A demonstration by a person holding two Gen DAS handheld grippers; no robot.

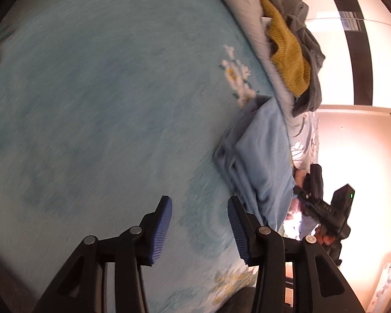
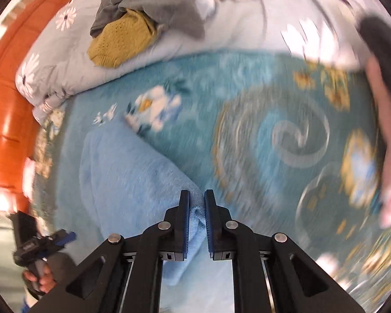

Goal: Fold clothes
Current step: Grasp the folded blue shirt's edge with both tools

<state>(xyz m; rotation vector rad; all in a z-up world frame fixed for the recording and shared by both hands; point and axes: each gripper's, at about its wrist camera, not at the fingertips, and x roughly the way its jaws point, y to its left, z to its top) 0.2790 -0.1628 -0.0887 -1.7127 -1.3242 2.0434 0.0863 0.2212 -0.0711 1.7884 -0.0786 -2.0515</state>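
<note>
A light blue fleece garment (image 2: 133, 172) lies on the teal floral blanket (image 2: 247, 83). My right gripper (image 2: 196, 195) is shut on an edge of it, with fabric bunched between the blue pads. In the left wrist view the same light blue garment (image 1: 263, 156) lies folded at the right, with a hand behind it holding the right gripper's black body (image 1: 323, 208). My left gripper (image 1: 199, 203) is open over the bare blanket (image 1: 104, 104), just left of the garment, holding nothing. A mustard knit (image 2: 120, 39) and a grey garment (image 2: 159, 2) lie piled on the quilt.
A grey-white daisy quilt (image 2: 234, 26) is bunched along the far side of the bed. An orange wooden door (image 2: 5, 104) stands at the left. A person's arm (image 2: 388, 120) shows at the right edge. The left gripper's handle (image 2: 36, 247), held in a hand, shows at lower left.
</note>
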